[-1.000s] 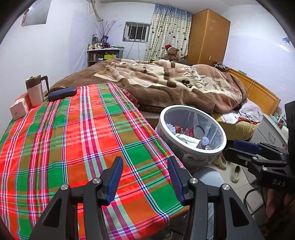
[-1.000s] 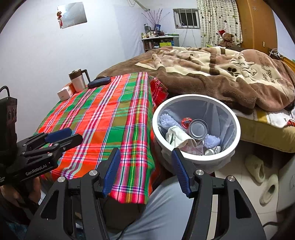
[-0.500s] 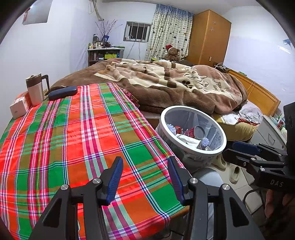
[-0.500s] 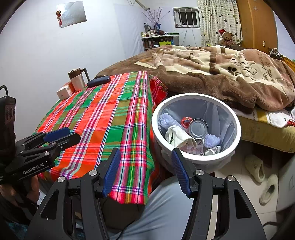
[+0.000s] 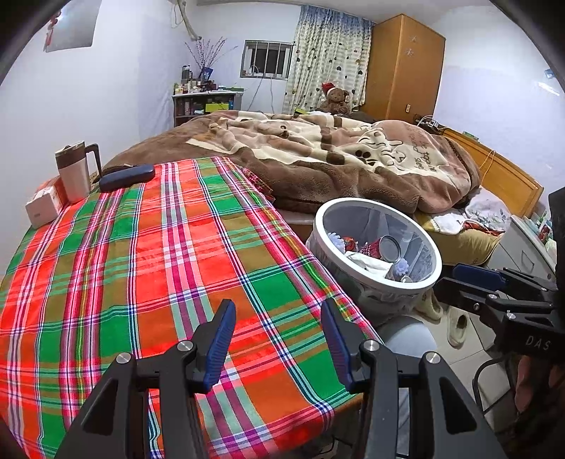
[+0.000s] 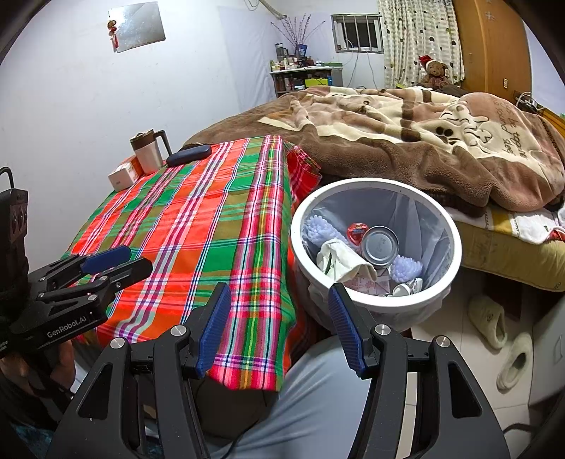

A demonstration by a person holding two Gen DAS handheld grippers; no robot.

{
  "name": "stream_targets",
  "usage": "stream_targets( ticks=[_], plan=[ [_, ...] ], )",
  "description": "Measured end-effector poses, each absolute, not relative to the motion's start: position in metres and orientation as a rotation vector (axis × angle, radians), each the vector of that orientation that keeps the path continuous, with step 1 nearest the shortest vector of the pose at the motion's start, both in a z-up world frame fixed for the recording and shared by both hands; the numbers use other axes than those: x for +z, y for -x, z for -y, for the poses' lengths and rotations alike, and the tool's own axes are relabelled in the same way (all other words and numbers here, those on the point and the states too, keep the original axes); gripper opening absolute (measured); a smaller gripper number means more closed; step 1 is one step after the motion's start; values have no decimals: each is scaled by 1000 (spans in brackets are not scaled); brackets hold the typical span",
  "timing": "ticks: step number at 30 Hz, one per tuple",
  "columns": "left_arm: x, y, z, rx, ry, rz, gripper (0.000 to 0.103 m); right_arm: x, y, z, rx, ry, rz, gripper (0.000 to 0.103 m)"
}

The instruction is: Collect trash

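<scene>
This is a bedroom in a home. A bed under a rumpled brown fleece blanket fills the far side, a teddy bear in a red hat sits by the spotted curtain, and a wooden wardrobe stands in the corner. Slippers lie on the tiled floor, and a shelf beneath the barred window is crowded with bottles.

Bright, even indoor light, source unseen, fills both views; shadows are soft. The plaid tablecloth ahead of the claws looks oversaturated, faintly glaring. Focus stays sharp throughout. Fisheye bending curves the walls, and black vignette rounds every corner
</scene>
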State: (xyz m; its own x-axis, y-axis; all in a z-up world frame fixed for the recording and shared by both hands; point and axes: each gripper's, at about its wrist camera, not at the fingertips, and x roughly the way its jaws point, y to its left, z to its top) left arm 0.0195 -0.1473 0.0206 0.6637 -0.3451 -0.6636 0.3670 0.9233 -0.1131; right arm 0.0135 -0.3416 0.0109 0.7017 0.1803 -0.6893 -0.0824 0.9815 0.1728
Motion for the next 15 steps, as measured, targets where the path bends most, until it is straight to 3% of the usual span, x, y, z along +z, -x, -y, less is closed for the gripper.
stream_targets(
  ticks=[15],
  plan=[
    [19,-20,146,-388,-31,-750,50,10,-14,342,145,-134,-783,59]
  ],
)
